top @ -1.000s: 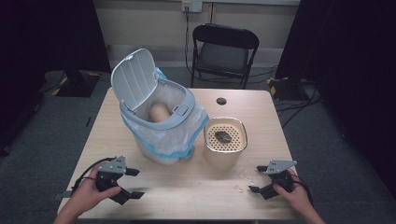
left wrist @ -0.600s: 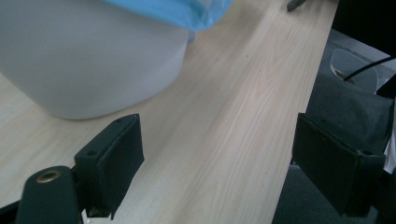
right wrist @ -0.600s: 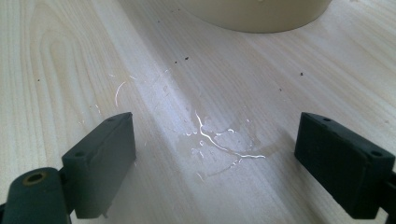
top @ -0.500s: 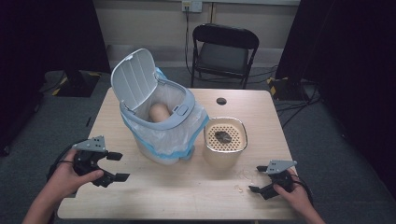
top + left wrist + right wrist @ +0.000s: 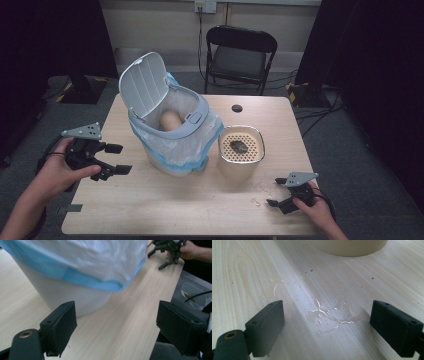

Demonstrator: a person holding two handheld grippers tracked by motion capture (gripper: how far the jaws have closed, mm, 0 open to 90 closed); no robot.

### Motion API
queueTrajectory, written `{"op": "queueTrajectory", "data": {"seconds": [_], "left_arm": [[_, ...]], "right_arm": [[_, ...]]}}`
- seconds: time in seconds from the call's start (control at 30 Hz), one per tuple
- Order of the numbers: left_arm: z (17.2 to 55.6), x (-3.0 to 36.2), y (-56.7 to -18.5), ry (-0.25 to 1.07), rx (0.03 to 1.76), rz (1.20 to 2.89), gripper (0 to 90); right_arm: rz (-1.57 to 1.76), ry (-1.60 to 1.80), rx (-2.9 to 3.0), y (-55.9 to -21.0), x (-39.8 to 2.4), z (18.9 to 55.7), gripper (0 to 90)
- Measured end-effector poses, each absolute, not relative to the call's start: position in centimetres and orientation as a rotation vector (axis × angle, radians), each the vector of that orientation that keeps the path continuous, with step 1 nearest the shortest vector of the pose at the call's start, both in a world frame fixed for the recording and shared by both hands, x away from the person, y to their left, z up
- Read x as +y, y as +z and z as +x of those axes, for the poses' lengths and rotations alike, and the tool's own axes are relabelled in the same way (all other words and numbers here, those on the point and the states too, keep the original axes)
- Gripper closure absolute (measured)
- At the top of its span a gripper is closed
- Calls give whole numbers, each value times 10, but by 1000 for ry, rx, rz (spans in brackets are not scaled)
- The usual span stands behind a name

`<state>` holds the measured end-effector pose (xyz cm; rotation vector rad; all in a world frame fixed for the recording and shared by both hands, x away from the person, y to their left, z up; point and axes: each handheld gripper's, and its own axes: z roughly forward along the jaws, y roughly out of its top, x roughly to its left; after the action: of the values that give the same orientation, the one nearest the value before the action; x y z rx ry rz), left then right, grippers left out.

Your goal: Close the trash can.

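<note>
A white bin (image 5: 172, 122) with a raised lid (image 5: 142, 85) and a blue-edged plastic liner (image 5: 82, 262) stands mid-table; a tan rounded object (image 5: 169, 120) lies inside it. Beside it sits a cream container (image 5: 241, 150) with a perforated top and a dark lump on it. My left gripper (image 5: 116, 159) hovers above the table's left side, open and empty, its jaws pointing at the bin's base (image 5: 62, 297). My right gripper (image 5: 276, 192) rests at the front right, open, over a small wet smear (image 5: 324, 313) on the wood.
A black chair (image 5: 240, 57) stands behind the wooden table (image 5: 200, 210). A small dark disc (image 5: 236, 108) lies near the far edge. In the left gripper view the right-hand gripper (image 5: 168, 250) shows far off, and a clear cup (image 5: 192, 293) sits below the table edge.
My left gripper has risen off the table and shifted left and away from the front edge. The right gripper has stayed where it was.
</note>
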<state>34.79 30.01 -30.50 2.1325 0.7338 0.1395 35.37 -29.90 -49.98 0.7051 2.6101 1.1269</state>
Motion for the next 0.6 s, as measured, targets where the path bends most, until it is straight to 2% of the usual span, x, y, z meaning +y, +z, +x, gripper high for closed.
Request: {"op": "queueTrajectory", "data": {"seconds": [0.6], "left_arm": [[373, 306, -271, 213, 795, 2107, 163]], "right_arm": [[708, 1128, 2608, -500, -299, 354, 119]]}}
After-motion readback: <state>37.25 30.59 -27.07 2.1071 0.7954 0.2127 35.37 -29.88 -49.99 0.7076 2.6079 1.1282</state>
